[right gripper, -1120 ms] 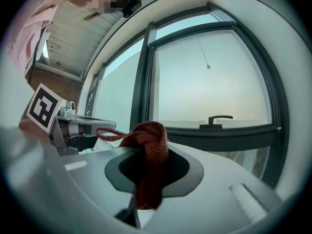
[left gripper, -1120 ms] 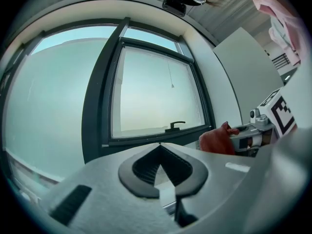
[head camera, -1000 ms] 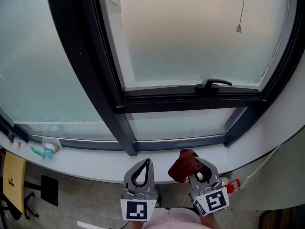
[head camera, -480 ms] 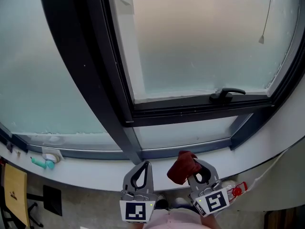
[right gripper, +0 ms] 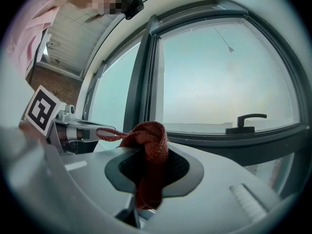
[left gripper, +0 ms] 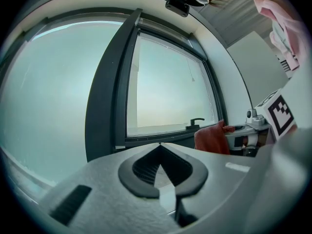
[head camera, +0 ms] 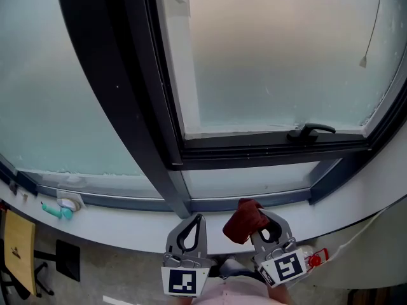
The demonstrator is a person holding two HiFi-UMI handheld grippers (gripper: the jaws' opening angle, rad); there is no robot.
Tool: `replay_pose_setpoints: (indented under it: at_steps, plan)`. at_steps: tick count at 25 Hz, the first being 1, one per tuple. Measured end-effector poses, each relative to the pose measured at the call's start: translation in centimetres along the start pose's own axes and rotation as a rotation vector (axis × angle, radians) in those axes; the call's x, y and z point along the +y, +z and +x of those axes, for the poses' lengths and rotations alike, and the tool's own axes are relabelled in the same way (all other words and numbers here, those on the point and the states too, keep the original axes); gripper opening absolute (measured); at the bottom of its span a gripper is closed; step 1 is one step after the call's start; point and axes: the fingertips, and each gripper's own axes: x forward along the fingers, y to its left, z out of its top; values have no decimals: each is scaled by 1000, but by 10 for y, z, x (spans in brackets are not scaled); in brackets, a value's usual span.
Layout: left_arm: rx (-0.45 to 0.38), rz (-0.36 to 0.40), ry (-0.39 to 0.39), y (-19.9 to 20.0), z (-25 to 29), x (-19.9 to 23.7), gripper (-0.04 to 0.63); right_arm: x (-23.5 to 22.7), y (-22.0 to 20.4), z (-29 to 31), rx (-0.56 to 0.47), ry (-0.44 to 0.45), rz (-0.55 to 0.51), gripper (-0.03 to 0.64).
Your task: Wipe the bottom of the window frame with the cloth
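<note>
Step in hand: I am reading this as the approach. I am carrying the cloth [head camera: 243,223] towards the window, and by my judgement no wiping has begun.
Right gripper [head camera: 267,226]: I am keeping its jaws clamped on the red cloth. One bunched end is sticking out past the tips and the rest is hanging down between them.
Left gripper [head camera: 196,220]: its jaws are closed tip to tip with nothing between them, and I am holding it idle just beside the right one.
Cloth position: it is hovering over the white sill [head camera: 127,224], near the dark bottom rail of the window frame [head camera: 267,200]. I cannot tell whether it is touching.
Next move: I am planning to push the right gripper forward and down until the bunched end is pressing on the bottom rail, then sweep along it. This calls for a firm grip throughout and for staying below the handle [head camera: 310,131].
</note>
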Motion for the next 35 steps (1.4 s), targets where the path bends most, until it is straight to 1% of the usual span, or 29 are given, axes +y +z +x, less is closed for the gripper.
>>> replay_pose_setpoints:
  at_steps: [4, 9, 17, 26, 31, 35]
  plan:
    - [-1, -2, 10, 5, 14, -3, -3, -10, 3, 6, 6, 20, 3, 66]
    - [-4, -24, 10, 8, 35, -21, -3, -35, 6, 4, 6, 24, -6, 66]
    - [-2, -19, 8, -4, 51, -46, -3, -69, -4, -9, -17, 12, 3, 66]
    - [-42, 2, -57, 10, 71, -72, -3, -88, 6, -22, -73, -3, 12, 66]
    - [-48, -3, -76, 13, 74, -68, -3, -84, 11, -13, -80, -3, -11, 72]
    - [-60, -4, -65, 18, 69, -51, -3, -75, 24, 6, -88, 5, -50, 71]
